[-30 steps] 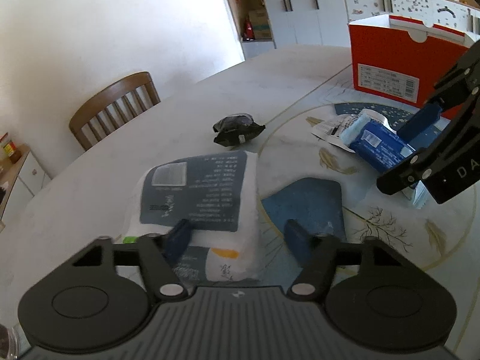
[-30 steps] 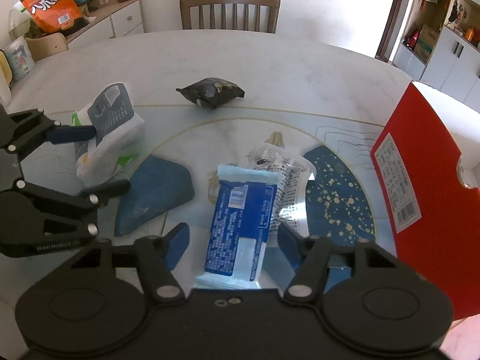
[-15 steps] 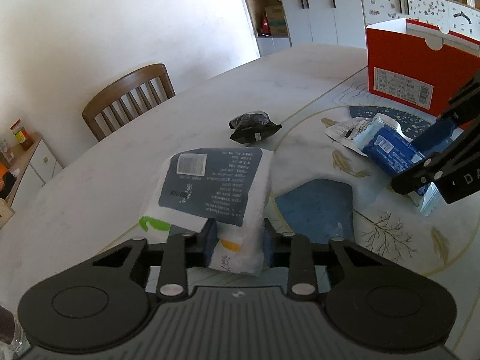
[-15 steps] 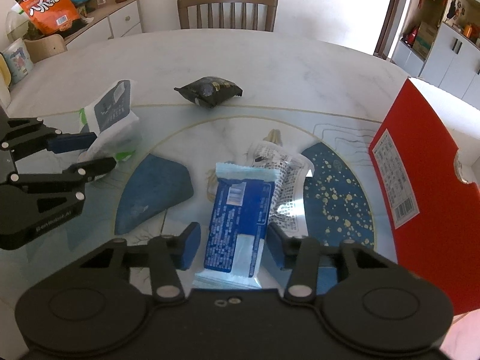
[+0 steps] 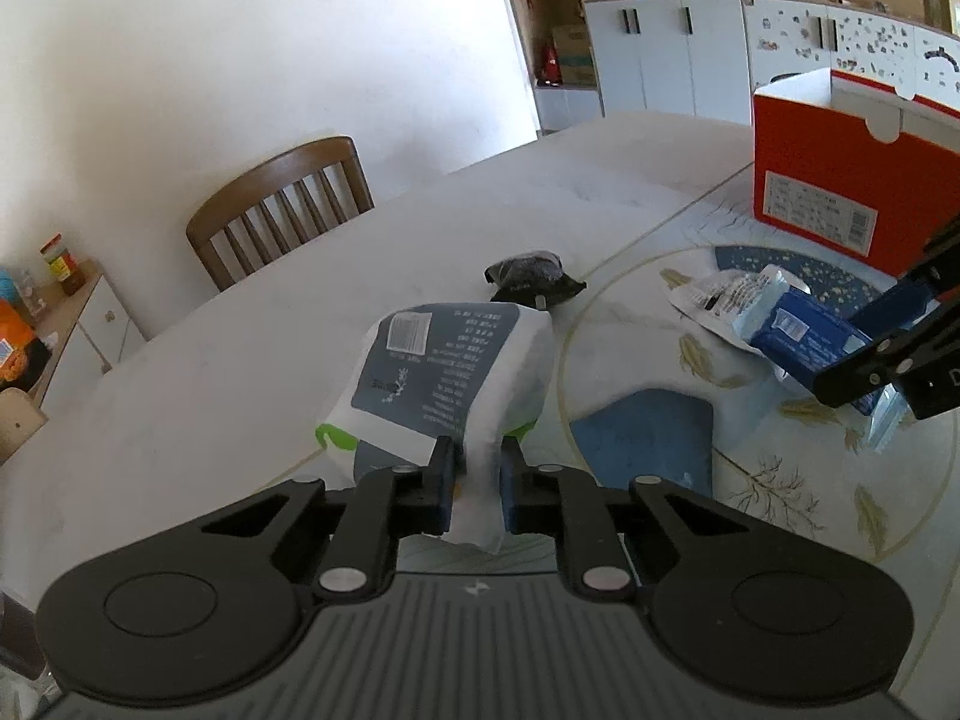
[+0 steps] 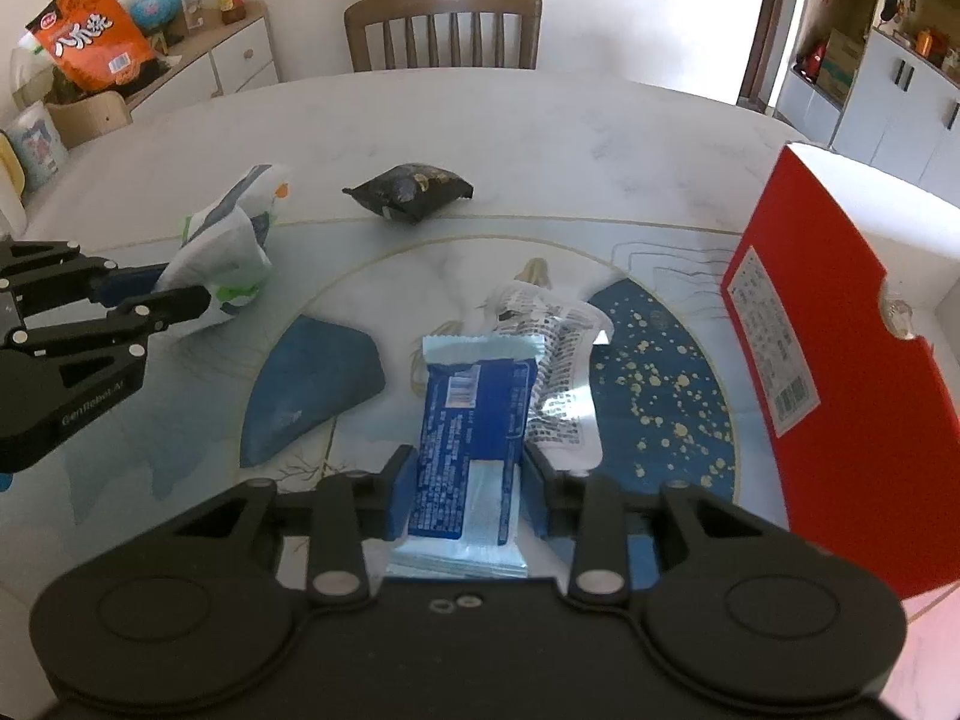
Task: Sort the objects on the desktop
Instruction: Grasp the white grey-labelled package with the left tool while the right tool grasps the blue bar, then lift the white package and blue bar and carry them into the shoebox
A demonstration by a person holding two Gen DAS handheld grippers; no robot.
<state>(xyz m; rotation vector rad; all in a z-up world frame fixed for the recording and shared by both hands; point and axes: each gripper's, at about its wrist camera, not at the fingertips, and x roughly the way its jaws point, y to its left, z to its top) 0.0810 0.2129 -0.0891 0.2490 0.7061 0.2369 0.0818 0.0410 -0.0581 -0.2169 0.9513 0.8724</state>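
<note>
Left fingers [image 5: 474,483]: pinched tight on the near edge of the white-and-navy pouch [image 5: 447,369], which bunches and folds up between the pads.
Right fingers [image 6: 465,495]: closing on the blue snack pack [image 6: 471,420]; the pack lies between the 2 pads, which look to be right at its long sides, though I can't swear they press yet.
Step in hand: both hands are taking hold of 1 packet each, I'd say the pick-up stage of the sorting.
Next move: probably lift each packet clear of the tabletop [image 6: 528,138] and carry it to the red box [image 6: 834,360], off to the right of the right fingers; the right grip should be firm first.
White-and-navy pouch: soft, crumpled, green trim at its base, barcode on top, just ahead of the left fingers.
Blue snack pack: flat, glossy, pale sealed ends, partly over a clear printed wrapper [image 6: 558,360].
Left over: a black packet [image 6: 411,192] beyond both fingers.
</note>
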